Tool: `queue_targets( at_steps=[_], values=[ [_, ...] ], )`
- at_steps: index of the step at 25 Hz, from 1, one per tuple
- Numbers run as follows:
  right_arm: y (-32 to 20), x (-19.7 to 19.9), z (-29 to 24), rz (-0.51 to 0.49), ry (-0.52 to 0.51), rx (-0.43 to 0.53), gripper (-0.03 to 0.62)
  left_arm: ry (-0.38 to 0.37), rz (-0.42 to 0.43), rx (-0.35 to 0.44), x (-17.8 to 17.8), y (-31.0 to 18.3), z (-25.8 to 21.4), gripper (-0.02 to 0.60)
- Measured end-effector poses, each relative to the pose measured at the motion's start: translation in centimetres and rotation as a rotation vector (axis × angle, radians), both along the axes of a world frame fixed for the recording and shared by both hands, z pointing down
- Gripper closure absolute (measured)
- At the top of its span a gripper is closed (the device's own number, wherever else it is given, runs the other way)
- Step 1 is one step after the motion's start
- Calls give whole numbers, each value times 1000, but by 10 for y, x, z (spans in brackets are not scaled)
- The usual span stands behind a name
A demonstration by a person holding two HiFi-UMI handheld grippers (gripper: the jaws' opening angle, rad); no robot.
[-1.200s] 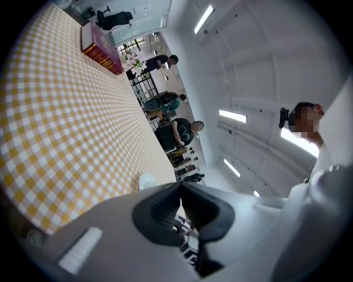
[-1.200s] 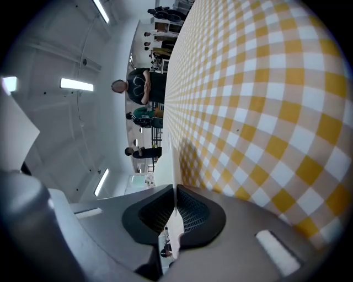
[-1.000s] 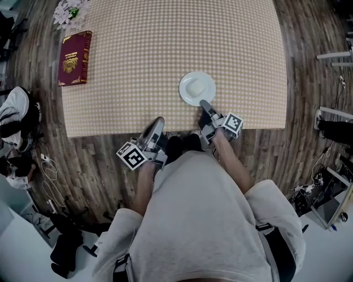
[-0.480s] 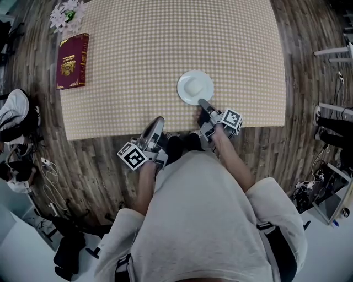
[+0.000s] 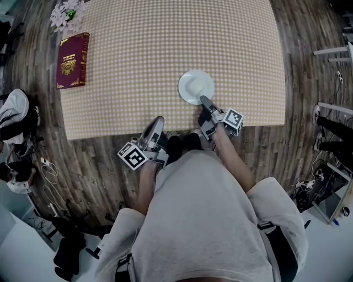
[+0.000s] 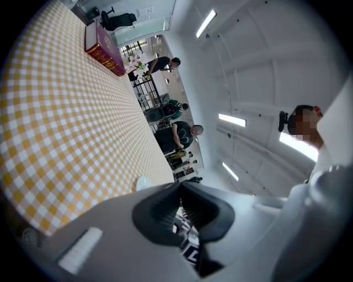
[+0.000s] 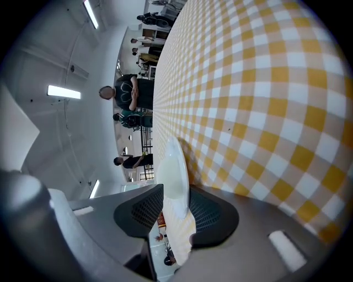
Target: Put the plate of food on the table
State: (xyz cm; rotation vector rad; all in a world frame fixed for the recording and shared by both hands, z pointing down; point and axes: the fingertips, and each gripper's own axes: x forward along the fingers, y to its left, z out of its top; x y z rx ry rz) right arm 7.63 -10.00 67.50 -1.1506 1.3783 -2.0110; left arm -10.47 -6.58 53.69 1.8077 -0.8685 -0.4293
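The plate (image 5: 196, 86) of pale food is down flat on the checked counter (image 5: 165, 38), near the front edge, in the same spot as half a second ago. The change is at the right tool (image 5: 206, 103): it was clamped on the rim, and now its jaws are opening. The rim stands between the pads (image 7: 139, 212) at the plate's 5 o'clock side, no longer pinched. The left tool (image 5: 158, 122) hasn't moved. It is clenched on nothing, out past the counter's edge at 7 o'clock from the plate, above the wooden floor (image 5: 99, 160). A dark red book (image 5: 72, 60) lies far off at the 10 o'clock corner, well apart from the plate, with flowers (image 5: 65, 14) just beyond it.
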Motion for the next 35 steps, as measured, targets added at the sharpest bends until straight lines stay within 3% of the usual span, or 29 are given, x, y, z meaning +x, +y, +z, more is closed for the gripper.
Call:
queue_targets(
  at_steps=[4, 8, 15, 22, 25, 27, 35],
  values=[
    [5, 6, 2, 36, 21, -49, 433, 4, -2, 5, 0, -1, 0, 571],
    [1, 3, 0, 15, 30, -46, 387, 8, 0, 9, 1, -2, -2, 571],
    [7, 9, -6, 34, 44, -64, 375, 12, -1, 16, -1, -3, -7, 571],
    [24, 13, -1, 28, 63, -98, 512, 22, 25, 36, 5, -5, -11, 571],
    [26, 8, -6, 5, 53, -69, 527, 22, 34, 41, 6, -5, -12, 571],
    [24, 9, -10, 17, 67, -44, 594, 23, 39, 46, 6, -5, -13, 571],
    [23, 9, -30, 35, 44, 32, 595, 19, 56, 64, 9, 2, -21, 571]
  ],
)
